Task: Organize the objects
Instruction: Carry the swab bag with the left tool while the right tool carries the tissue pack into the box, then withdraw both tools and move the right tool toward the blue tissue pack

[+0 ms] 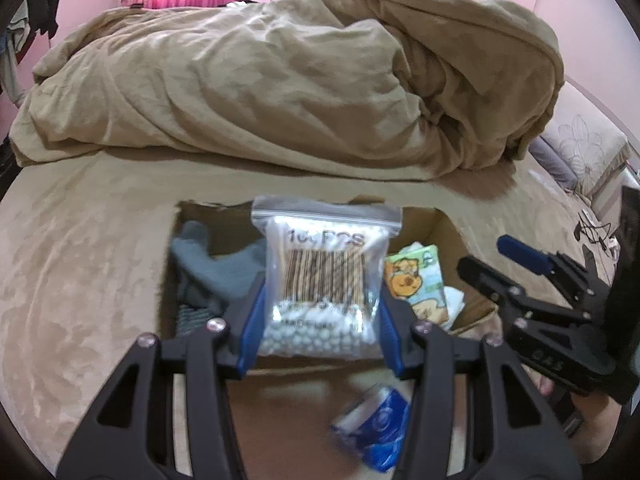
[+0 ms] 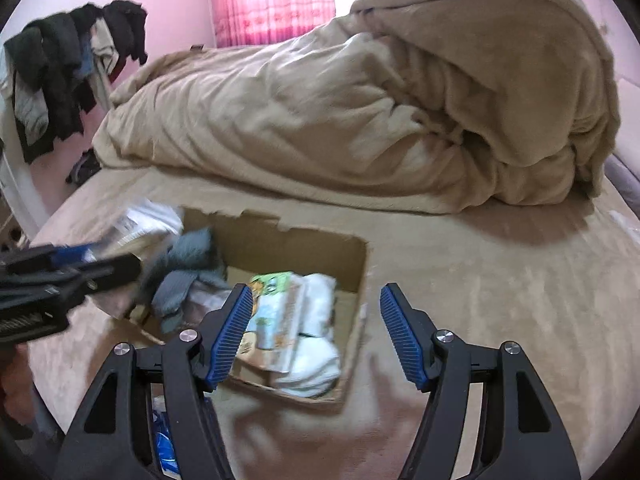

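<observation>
My left tool gripped a clear zip bag of cotton swabs (wooden sticks, white tips) above the box; my right tool hung wide open, empty.

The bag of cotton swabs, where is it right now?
The bag of cotton swabs is clamped in the left gripper, held over the open cardboard box on the bed, between the grey socks and the cartoon-print pack.

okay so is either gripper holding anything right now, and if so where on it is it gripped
The left gripper holds a zip bag of cotton swabs above the cardboard box, jaws pressing the bag's lower side edges. The right gripper is open and holds nothing.
</observation>
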A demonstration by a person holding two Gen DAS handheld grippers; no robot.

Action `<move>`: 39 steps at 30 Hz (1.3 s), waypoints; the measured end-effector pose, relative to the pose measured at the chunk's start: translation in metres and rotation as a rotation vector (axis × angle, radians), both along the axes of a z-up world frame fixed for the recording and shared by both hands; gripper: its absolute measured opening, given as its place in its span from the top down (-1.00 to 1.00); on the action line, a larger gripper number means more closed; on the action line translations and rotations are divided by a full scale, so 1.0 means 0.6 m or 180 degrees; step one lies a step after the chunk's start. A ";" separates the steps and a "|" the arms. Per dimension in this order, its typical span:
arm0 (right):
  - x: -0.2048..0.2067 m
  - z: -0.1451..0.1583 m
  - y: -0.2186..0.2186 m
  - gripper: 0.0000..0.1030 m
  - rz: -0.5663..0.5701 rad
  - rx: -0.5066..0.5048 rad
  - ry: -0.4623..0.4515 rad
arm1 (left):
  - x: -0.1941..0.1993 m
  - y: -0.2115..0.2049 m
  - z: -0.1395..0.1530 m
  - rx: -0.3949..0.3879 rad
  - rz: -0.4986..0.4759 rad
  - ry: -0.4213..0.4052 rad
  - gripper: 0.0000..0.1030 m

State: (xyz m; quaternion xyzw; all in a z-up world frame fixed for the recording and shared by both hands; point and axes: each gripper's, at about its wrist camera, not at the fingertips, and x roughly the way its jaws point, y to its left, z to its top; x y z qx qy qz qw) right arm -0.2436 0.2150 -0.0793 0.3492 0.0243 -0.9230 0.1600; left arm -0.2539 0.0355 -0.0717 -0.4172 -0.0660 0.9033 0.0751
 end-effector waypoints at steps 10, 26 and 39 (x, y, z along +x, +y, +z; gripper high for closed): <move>0.001 0.000 0.045 -0.35 -0.0102 -0.0057 0.0030 | -0.074 0.046 -0.034 -0.0011 -0.0113 -0.0320 -0.04; 0.062 0.050 0.049 -0.35 -0.0230 -0.0223 0.0138 | 0.027 -0.004 0.057 -0.0052 0.0001 0.0058 -0.72; 0.205 0.105 0.008 -0.49 -0.0175 -0.0097 0.0130 | 0.220 -0.066 0.108 -0.0064 0.0041 0.0367 -0.72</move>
